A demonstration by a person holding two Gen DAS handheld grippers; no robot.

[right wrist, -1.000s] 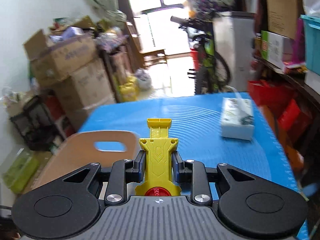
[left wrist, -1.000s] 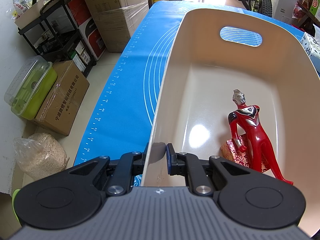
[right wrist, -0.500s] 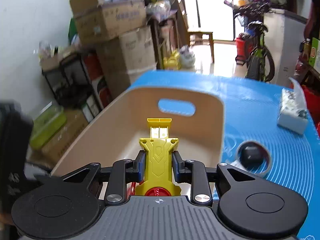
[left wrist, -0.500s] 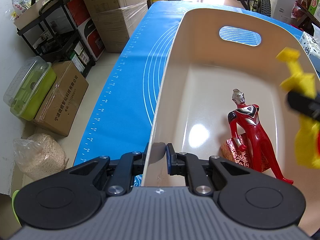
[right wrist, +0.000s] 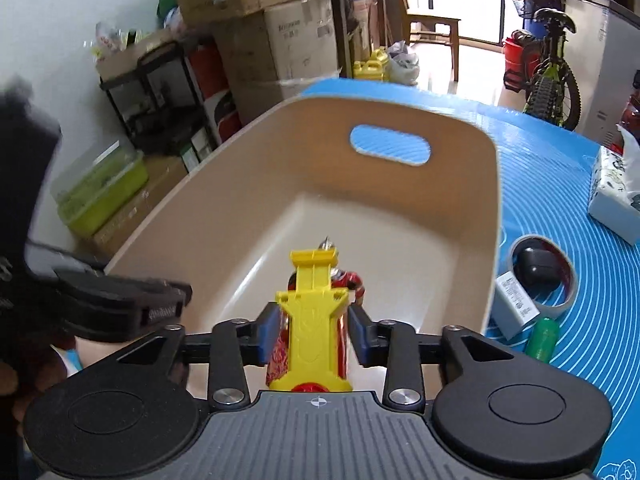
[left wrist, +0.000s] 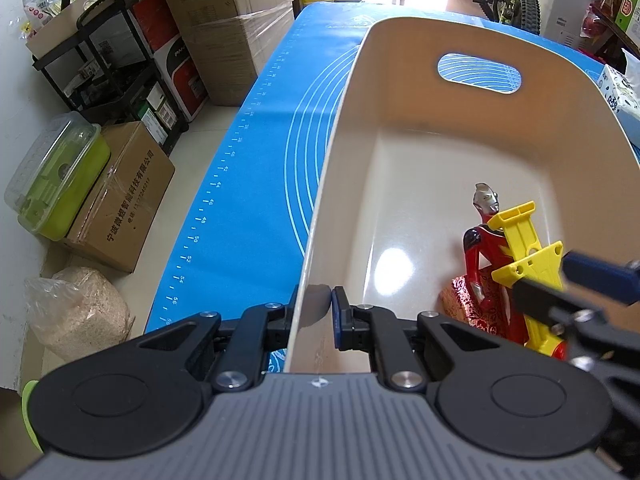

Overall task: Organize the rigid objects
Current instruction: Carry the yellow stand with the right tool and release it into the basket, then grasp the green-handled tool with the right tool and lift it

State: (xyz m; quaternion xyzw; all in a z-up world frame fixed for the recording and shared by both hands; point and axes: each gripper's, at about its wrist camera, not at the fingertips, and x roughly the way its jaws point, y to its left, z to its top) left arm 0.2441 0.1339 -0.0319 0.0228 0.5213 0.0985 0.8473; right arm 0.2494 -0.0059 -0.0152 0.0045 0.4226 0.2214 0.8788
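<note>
A cream bin [left wrist: 420, 148] with a handle slot stands on the blue mat [left wrist: 256, 168]. My left gripper [left wrist: 318, 312] is shut on the bin's near left wall. Inside lie a red hero figure [left wrist: 480, 256] and a red patterned block [left wrist: 464, 308]. My right gripper [right wrist: 312, 336] is over the bin's near end with its jaws spread apart; the yellow toy launcher [right wrist: 312, 332] sits between them, gaps on both sides, over the figure [right wrist: 352, 280]. The launcher also shows in the left wrist view [left wrist: 528, 256].
Right of the bin on the mat lie a tape roll [right wrist: 544, 276] with a black case inside, a small white box [right wrist: 512, 308], a green bottle [right wrist: 542, 338] and a tissue pack [right wrist: 616, 196]. Cardboard boxes [left wrist: 224, 20] and a shelf [left wrist: 108, 76] stand left of the table.
My right gripper has moved left over the bin and down toward the red figure, and its jaws have spread away from the yellow launcher. My left gripper has kept its hold on the bin wall.
</note>
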